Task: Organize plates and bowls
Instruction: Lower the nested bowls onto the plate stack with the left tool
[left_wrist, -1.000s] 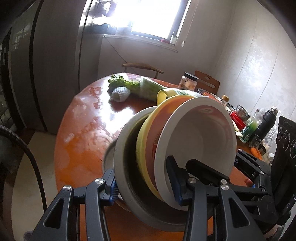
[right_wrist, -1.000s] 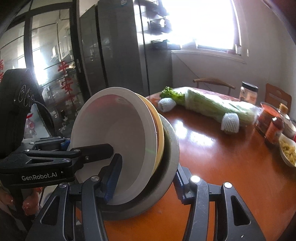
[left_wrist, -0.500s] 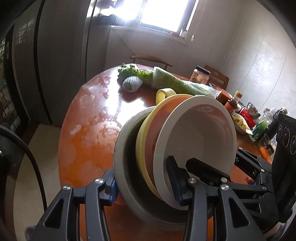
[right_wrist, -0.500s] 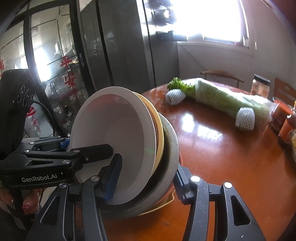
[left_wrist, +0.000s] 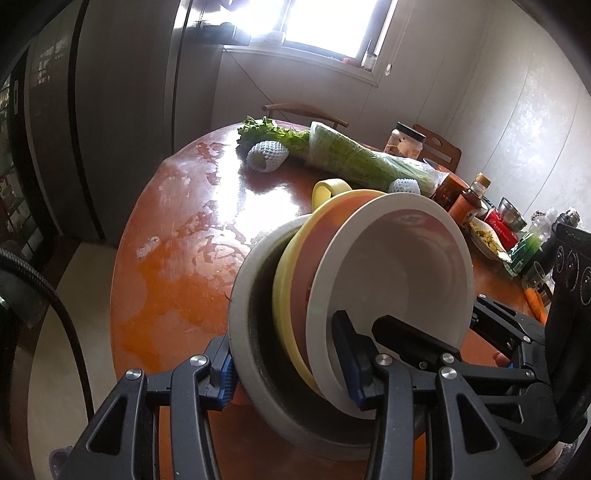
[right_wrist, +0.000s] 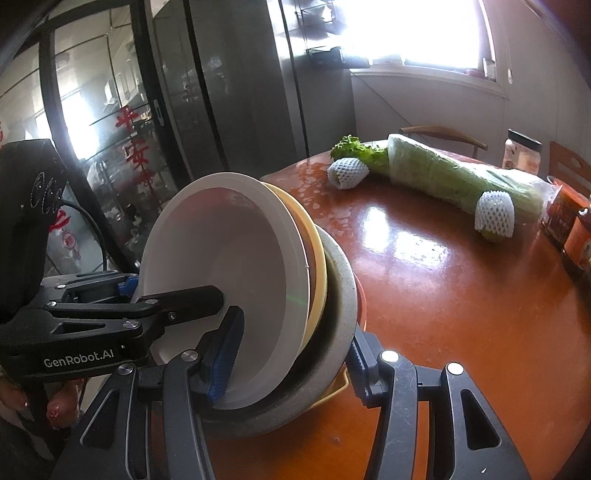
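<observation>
- Stack of nested dishes (left_wrist: 332, 325): held tilted on edge just over the near part of the round table (left_wrist: 177, 266); whether its lower rim touches the tabletop is hidden.
- White bowl (left_wrist: 402, 280): innermost piece, its hollow facing the right-hand side of the left wrist view.
- Yellow plate (left_wrist: 284, 295) with an orange inner face: nested directly behind the white bowl.
- Grey bowl (left_wrist: 243, 295): outermost and largest, cupping the other two.
- Left gripper (left_wrist: 290, 373): jaws clenched across the whole stack, one blue pad on the grey bowl's outside, the other inside the white bowl.
- Right gripper (right_wrist: 291, 363): grasps the same stack from the opposite side, one pad inside the white bowl, the other behind the grey rim.
- Yellow cup (left_wrist: 328, 188): on the table just beyond the stack.
- Wrapped greens (left_wrist: 354, 158): lying across the far side, with two foam-netted fruits (left_wrist: 267, 157) beside them.
- Jars and bottles (left_wrist: 469, 199): crowded along the table's far right edge.
- Tall grey fridge (right_wrist: 236, 92): standing past the table, beside the bright window (left_wrist: 328, 26).
</observation>
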